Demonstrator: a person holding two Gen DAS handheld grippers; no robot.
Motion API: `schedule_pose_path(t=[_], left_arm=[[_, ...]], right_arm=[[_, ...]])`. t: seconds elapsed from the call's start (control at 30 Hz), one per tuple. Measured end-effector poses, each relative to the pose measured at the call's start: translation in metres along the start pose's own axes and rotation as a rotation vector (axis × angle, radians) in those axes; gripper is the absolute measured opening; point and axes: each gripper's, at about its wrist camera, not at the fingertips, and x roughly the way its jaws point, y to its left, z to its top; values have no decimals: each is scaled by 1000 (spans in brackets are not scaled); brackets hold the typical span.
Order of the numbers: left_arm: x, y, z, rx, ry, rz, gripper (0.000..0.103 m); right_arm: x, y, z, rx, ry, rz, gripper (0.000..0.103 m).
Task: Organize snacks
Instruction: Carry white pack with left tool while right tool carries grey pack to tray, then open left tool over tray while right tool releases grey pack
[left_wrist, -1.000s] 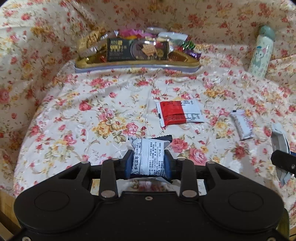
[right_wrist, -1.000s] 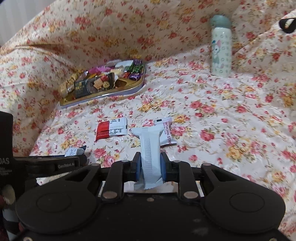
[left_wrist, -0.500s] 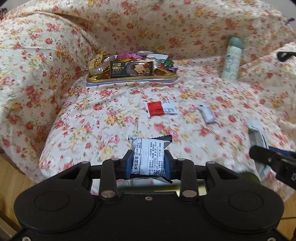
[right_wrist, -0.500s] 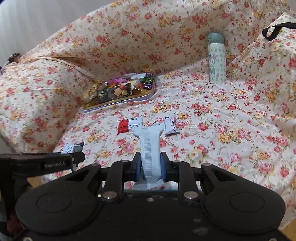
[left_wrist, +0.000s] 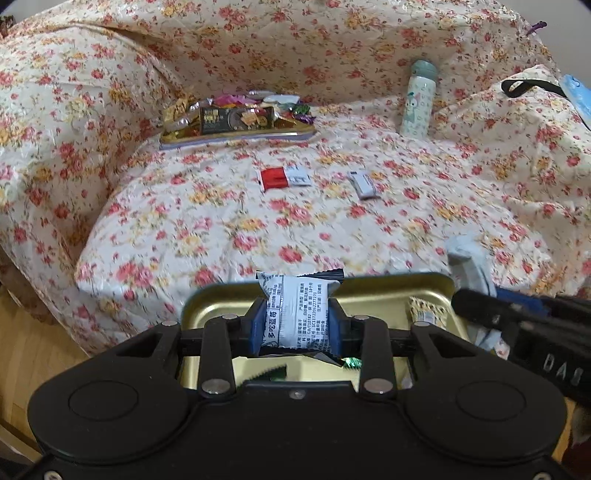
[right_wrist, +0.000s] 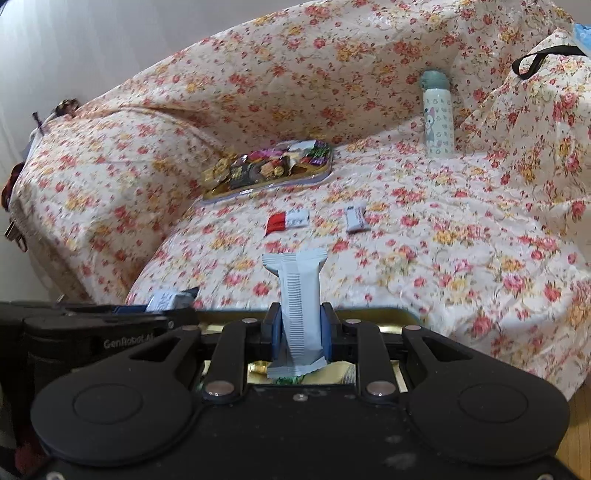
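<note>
open quilt (left_wrist: 229, 229), bottle (left_wrist: 419, 99) far right

Right tongs (right_wrist: 297, 326) clamp an upright pale snack bar (right_wrist: 297, 306) above a gold tin (right_wrist: 373, 318).

I'm seeing a mint bottle (right_wrist: 438, 115) standing far beyond the fingers, right, on floral sofa cover (right_wrist: 461, 236)
</note>
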Motion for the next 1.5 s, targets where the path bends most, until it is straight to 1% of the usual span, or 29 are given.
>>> schedule_pose_path(t=[0.13, 0.27, 0.4, 0.57, 0.83, 1.2, 1.5], left_arm=[[7, 2, -5, -7, 33, 12, 42], [22, 6, -8, -26, 77, 45, 42], [34, 11, -11, -50, 117, 57, 42], [49, 16, -9, -66, 157, 67, 42], [61, 19, -7, -75, 193, 78, 43], [54, 16, -7, -66, 172, 86, 46], [36, 13, -19, -66, 142, 100, 47]], right_arm=[[2, 1, -12, -22, 55, 10, 23], [8, -1, -24, -7, 100, 17, 23], [14, 1, -32, -7, 135, 29, 23], [18, 7, -37, -25, 159, 41, 23], [20, 6, -36, -29, 180, 45, 23], [22, 8, -37, -44, 199, 53, 23], [24, 10, -39, -73, 215, 60, 24]])
